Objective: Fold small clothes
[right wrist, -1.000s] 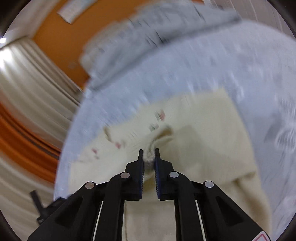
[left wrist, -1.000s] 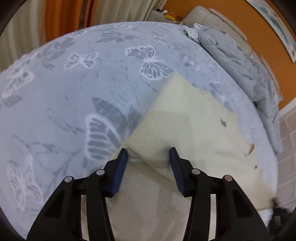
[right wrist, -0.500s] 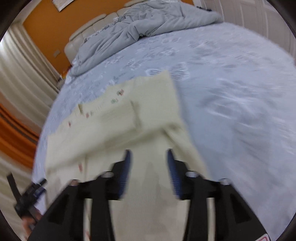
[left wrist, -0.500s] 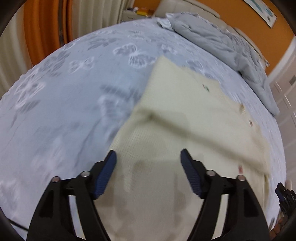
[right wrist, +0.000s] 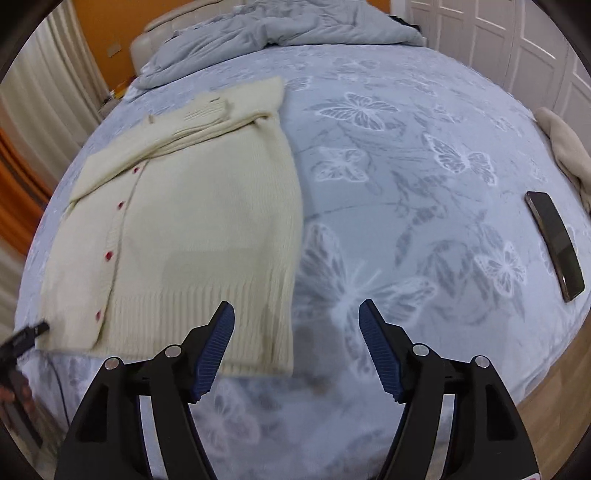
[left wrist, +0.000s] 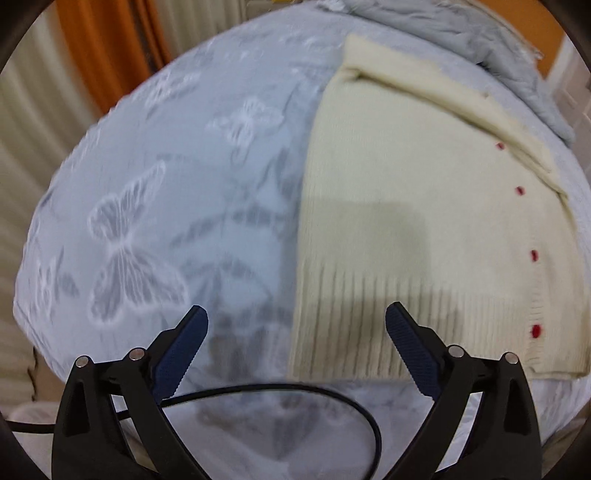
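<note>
Cut off at the left edge of the right wrist view: only a dark tip of the left gripper [right wrist: 27,332] and a blurred bit of hand. Hard to make out on the far right of the bed [right wrist: 406,166]: a pale bundle of fabric [right wrist: 565,147], clipped by the lens rim. Near it, lay a dark phone [right wrist: 554,243] flat on the butterfly-print cover. Rumpled grey duvet [right wrist: 280,29] heaped at the head end.

Cream knit cardigan [left wrist: 406,206] spread flat on the bed, ribbed hem nearest the camera, a row of red buttons [left wrist: 535,255] down one edge, a sleeve folded across the top. Slight motion blur over the knit.

Left gripper [left wrist: 295,332] splayed wide, grasping nothing, poised above the hem's corner. Right gripper [right wrist: 295,328] likewise released, hovering by the cardigan's [right wrist: 192,221] other lower corner. Black cable [left wrist: 295,391] looped beneath the left gripper.
</note>
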The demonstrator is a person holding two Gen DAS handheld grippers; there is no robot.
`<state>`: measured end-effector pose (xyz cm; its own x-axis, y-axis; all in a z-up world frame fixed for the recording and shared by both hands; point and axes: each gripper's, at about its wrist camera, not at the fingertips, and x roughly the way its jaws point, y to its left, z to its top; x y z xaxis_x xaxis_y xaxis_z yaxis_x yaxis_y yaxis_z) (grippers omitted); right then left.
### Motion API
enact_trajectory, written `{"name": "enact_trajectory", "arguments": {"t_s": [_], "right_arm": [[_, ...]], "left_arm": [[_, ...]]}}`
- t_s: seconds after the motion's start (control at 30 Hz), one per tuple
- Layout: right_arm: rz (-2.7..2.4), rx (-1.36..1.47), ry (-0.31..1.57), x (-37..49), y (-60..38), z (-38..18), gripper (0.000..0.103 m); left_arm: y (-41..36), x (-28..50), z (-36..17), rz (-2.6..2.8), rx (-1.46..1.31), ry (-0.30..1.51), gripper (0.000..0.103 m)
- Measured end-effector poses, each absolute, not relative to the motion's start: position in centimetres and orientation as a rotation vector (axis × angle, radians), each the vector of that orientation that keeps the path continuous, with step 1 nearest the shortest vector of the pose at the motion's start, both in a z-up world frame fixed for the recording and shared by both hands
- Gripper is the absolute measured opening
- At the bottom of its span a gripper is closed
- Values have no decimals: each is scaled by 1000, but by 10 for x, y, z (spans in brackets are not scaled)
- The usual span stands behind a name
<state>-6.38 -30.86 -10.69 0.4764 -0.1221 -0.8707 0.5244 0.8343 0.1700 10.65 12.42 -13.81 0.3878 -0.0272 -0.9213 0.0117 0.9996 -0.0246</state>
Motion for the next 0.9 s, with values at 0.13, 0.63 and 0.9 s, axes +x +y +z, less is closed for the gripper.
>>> {"name": "enact_trajectory", "arguments": {"t_s": [0.13,0.63,0.9], "right_arm": [[-421,506,987,-63,-311,-111,68],[-396,543,1022,-59,-312,-123,68],[-369,514,1093,-44,-298,-140,68]], "left_arm": [[126,92,-99,-7,-40,1108,95],[151,99,-86,124,-153,1143,98],[142,120,-137,88,-159,1205,98]]}}
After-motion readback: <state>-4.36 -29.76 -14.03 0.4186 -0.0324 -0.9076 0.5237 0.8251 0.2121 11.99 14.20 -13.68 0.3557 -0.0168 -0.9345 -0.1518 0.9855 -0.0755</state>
